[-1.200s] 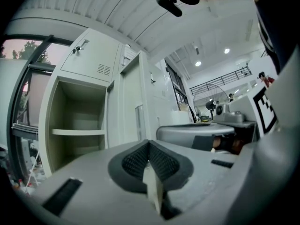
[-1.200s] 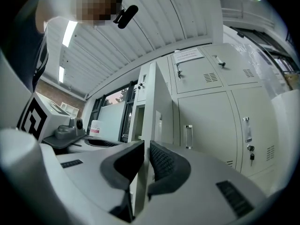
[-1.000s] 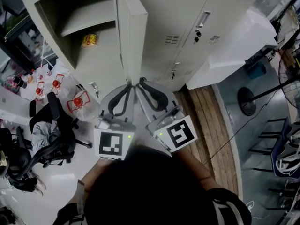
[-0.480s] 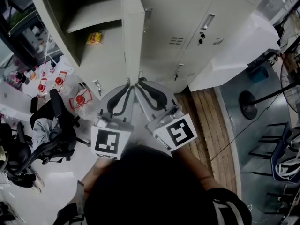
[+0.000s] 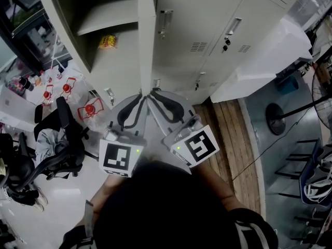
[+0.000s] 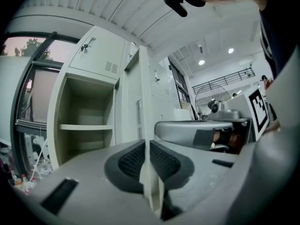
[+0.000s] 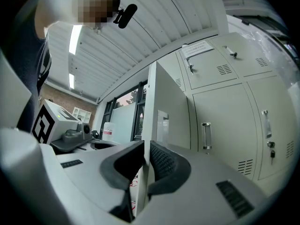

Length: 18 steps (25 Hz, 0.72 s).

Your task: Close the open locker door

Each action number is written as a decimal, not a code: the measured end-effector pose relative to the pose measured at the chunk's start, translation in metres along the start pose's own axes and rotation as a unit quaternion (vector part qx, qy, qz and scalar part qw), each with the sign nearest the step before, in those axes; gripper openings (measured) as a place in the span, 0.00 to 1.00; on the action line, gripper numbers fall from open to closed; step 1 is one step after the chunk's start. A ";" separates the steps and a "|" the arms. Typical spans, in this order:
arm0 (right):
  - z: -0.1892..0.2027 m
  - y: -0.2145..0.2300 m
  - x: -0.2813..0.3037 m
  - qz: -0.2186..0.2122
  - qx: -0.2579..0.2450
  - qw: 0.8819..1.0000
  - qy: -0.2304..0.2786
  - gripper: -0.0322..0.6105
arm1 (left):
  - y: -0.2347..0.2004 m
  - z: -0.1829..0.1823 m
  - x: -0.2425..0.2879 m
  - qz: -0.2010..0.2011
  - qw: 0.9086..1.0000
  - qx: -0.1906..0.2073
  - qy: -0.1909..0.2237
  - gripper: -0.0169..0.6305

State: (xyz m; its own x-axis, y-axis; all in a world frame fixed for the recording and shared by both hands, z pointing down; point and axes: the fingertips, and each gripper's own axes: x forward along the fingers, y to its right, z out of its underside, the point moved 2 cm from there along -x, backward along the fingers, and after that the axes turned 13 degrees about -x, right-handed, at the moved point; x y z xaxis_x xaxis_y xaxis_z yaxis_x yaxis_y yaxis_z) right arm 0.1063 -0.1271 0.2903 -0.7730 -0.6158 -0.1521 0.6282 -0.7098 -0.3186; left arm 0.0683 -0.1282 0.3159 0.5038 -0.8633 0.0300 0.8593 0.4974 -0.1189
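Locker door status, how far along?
Done: left gripper and right gripper each pinch the edge of the locker door. In hand: door stands out edge-on, with the compartment exposed. Left: swing it shut against the frame, then release.

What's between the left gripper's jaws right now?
The free edge of the open locker door; the left gripper view shows the left gripper closed on it.

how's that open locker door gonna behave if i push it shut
The locker door looks like thin sheet metal, so probably stiff yet light; it should swing freely rather than bend. The left tool and right tool pinch its smooth painted edge, which might slip.
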 end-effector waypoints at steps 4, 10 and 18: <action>0.000 -0.004 0.004 -0.014 -0.001 1.000 0.004 0.13 | -0.004 0.000 -0.003 -0.010 1.000 0.001 0.000 0.05; -0.001 -0.003 0.004 -0.022 0.005 1.000 0.016 0.13 | -0.009 -0.001 -0.006 -0.022 1.000 0.003 -0.001 0.05; 0.013 0.007 0.011 -0.061 0.047 0.997 0.022 0.18 | -0.013 0.000 -0.008 -0.030 1.000 0.000 0.000 0.05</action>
State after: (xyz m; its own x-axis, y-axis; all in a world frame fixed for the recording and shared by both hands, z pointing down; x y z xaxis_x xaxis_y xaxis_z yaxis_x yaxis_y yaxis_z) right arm 0.1030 -0.1435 0.2982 -0.8464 -0.5081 -0.1596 0.5326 -0.8089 -0.2492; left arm 0.0531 -0.1275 0.3172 0.4511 -0.8917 0.0378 0.8882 0.4444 -0.1168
